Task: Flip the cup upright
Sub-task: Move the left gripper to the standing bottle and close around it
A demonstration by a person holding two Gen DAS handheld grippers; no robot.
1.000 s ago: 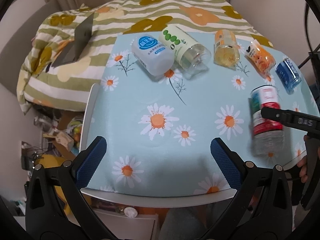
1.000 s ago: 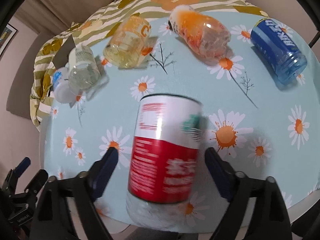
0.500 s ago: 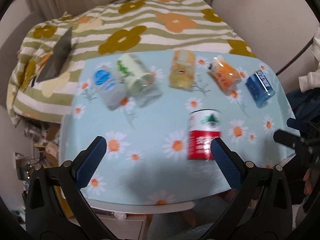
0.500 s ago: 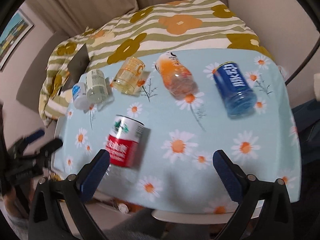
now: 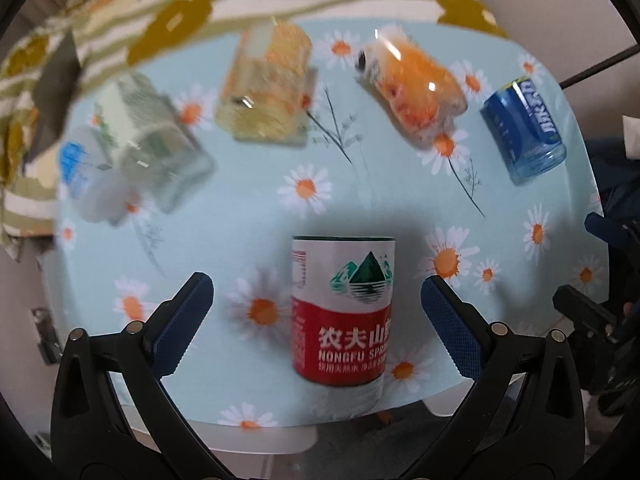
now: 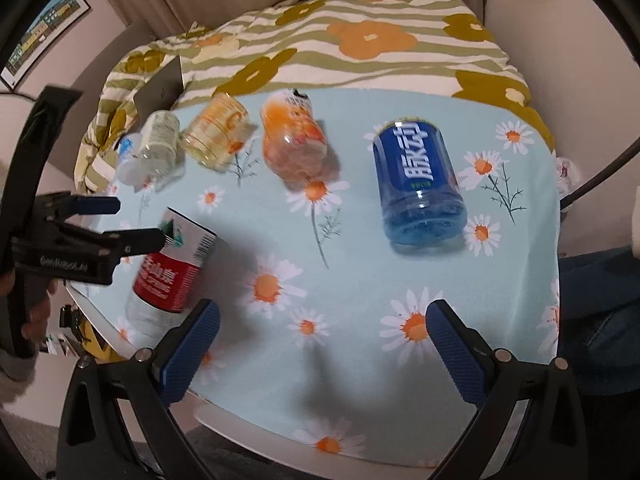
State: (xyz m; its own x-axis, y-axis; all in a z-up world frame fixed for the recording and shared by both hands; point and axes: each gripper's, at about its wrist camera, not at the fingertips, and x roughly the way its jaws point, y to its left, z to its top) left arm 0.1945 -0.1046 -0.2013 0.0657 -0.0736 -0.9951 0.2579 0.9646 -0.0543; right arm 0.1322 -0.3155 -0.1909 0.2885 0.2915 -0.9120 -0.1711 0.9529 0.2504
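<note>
Several cut-bottle cups lie on their sides on the daisy-print table. The red-and-white Nongfu cup (image 5: 342, 312) lies near the front edge, between the open fingers of my left gripper (image 5: 316, 324), untouched. In the right wrist view this cup (image 6: 172, 264) is at the left with the left gripper (image 6: 132, 220) open around its far end. My right gripper (image 6: 320, 356) is open and empty over the front of the table. The blue cup (image 6: 416, 184) lies ahead of it, also at the right in the left wrist view (image 5: 524, 128).
An orange cup (image 6: 294, 144), a yellow cup (image 6: 218, 136), a green-labelled cup (image 6: 158, 140) and a white blue-labelled cup (image 5: 80, 176) lie along the back. A striped flowered blanket (image 6: 360, 44) lies beyond the table. The table edge (image 6: 280, 452) is close in front.
My left gripper has moved right and down until the red-and-white cup lies between its fingers. My right gripper has pulled away from that cup to the right and faces the blue cup.
</note>
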